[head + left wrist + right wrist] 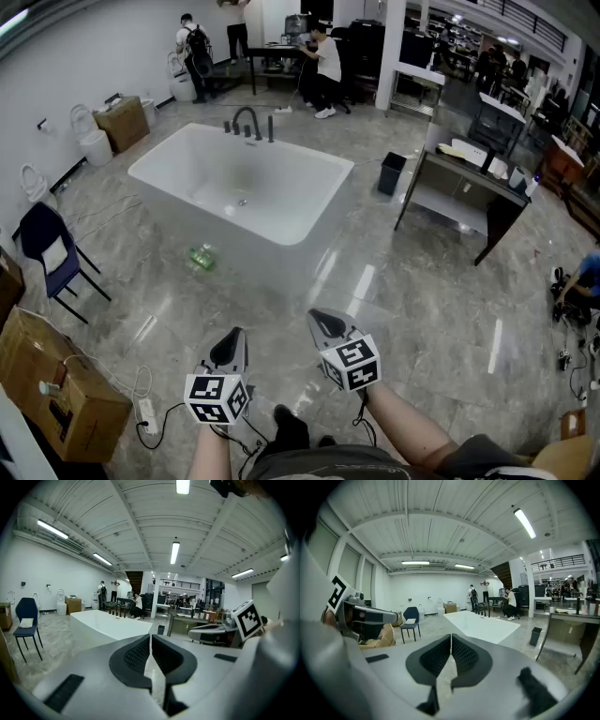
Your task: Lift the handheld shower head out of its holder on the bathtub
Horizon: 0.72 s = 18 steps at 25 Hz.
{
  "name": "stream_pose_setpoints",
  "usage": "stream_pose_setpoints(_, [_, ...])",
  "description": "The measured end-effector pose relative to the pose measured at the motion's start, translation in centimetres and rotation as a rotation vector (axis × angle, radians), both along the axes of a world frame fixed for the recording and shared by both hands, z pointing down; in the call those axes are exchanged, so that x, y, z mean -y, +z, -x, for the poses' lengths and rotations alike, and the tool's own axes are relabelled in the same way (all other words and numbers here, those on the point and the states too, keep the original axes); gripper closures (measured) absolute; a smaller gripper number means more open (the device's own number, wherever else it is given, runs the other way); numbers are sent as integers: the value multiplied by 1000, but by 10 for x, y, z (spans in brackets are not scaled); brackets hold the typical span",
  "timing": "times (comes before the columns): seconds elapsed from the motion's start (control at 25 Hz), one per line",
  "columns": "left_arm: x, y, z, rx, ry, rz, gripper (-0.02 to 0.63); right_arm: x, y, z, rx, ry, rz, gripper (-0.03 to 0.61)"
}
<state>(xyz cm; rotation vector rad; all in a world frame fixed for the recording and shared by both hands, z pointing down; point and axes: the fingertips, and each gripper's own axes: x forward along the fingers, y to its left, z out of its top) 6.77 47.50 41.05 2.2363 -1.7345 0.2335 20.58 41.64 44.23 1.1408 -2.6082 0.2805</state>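
Nearest, the left tongs (231,339) and right tongs (327,322) are held side by side, both closed and empty. Beyond them a green bottle (202,256) lies on the floor (422,309) beside a white bathtub (281,230). On its far rim, the slim black upright is probably the handheld shower head (271,127), well apart from both tongs.
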Motion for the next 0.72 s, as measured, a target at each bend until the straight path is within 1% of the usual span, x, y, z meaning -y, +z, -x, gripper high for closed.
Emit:
stream_pose_setpoints(0.12, [-10, -4, -12, -6, -2, -12, 588, -10, -6, -5, 4, -18, -17, 548])
stream_pose_setpoints(0.28, [-22, -6, -20, 7, -8, -20, 588, -23, -12, -10, 7, -32, -32, 548])
stream_pose_setpoints(0.56, [-35, -7, -26, 13, -24, -16, 588, -36, -9, -18, 6, -46, -19, 548])
stream_pose_setpoints(0.72, [-36, 0, -18, -11, -38, -6, 588, -33, -3, -10, 69, -59, 13, 548])
